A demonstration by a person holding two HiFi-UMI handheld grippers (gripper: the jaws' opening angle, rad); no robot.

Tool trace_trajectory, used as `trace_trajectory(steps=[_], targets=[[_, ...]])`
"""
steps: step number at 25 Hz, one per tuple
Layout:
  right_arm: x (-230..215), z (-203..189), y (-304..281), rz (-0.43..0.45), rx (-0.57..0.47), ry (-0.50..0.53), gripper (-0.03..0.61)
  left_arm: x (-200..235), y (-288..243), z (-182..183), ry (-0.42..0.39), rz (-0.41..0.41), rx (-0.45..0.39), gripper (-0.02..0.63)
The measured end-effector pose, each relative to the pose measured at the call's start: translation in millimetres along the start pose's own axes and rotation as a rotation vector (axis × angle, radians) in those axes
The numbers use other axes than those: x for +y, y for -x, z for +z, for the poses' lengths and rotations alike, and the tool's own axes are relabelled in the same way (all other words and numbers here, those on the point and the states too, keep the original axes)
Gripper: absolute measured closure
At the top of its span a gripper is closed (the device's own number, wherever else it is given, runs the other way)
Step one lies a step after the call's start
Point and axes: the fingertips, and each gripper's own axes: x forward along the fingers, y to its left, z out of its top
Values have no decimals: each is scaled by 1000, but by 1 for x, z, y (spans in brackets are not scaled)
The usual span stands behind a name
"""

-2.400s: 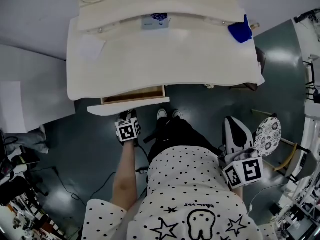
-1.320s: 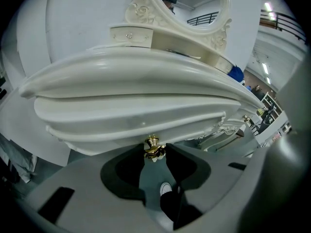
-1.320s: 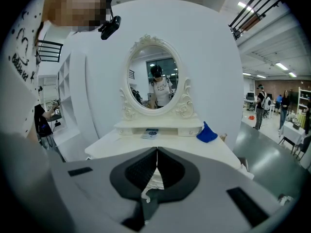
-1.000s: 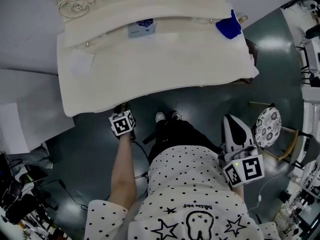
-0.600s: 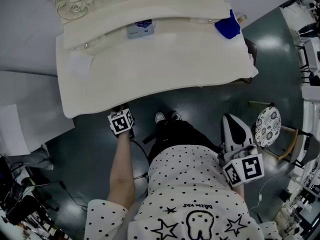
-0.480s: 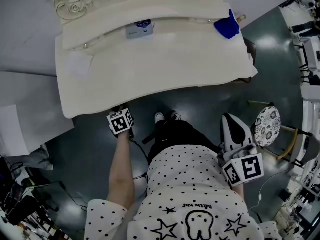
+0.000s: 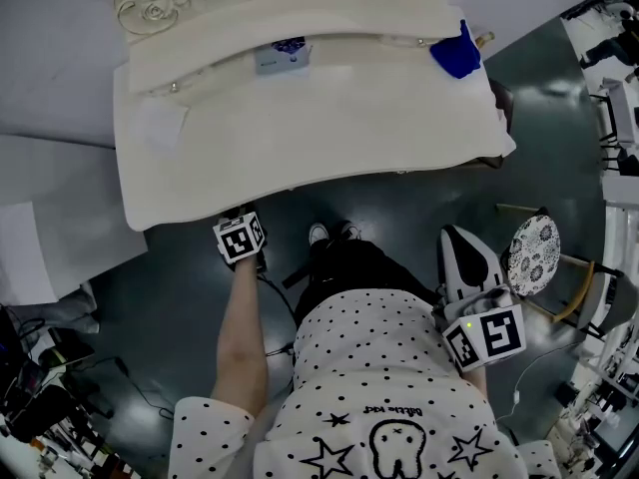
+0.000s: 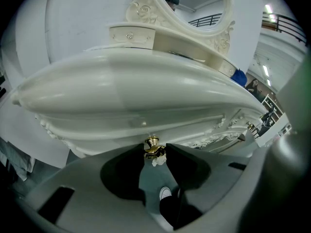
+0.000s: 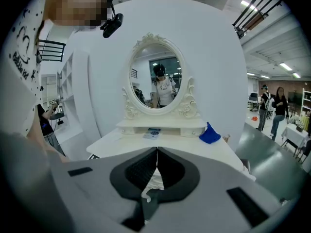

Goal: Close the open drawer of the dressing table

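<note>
The left gripper's (image 8: 155, 151) jaws stand only narrowly apart and are clamped on the brass drawer knob (image 8: 152, 146), low in the centre of the left gripper view. The knob sits on the cream drawer front (image 8: 121, 125). This lies pushed in under the curved edge of the dressing table (image 7: 329, 133), so the drawer is shut; in the head view nothing juts out from the table's lower edge, where the left gripper's marker cube (image 7: 239, 239) rests just below it, left of centre. The right gripper (image 9: 156, 153) has its jaws pressed together with nothing between them, and is held well apart from the table at the lower right of the head view, beside the person's dotted shirt (image 7: 379, 367). On the tabletop, a blue cloth (image 7: 457, 52) lies at the upper right and a small box (image 7: 278, 58) near the back. The oval mirror (image 9: 156, 79) stands behind them.
</note>
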Motion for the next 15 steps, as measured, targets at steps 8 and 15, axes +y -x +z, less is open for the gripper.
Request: trace_trajectory(steps=[8, 15], targets=[[-6, -2, 9, -13, -9, -10, 569, -1, 6, -3, -48, 51, -14, 460], [-9, -5, 17, 4, -16, -17, 569, -4, 31, -19, 4, 55, -38, 497]])
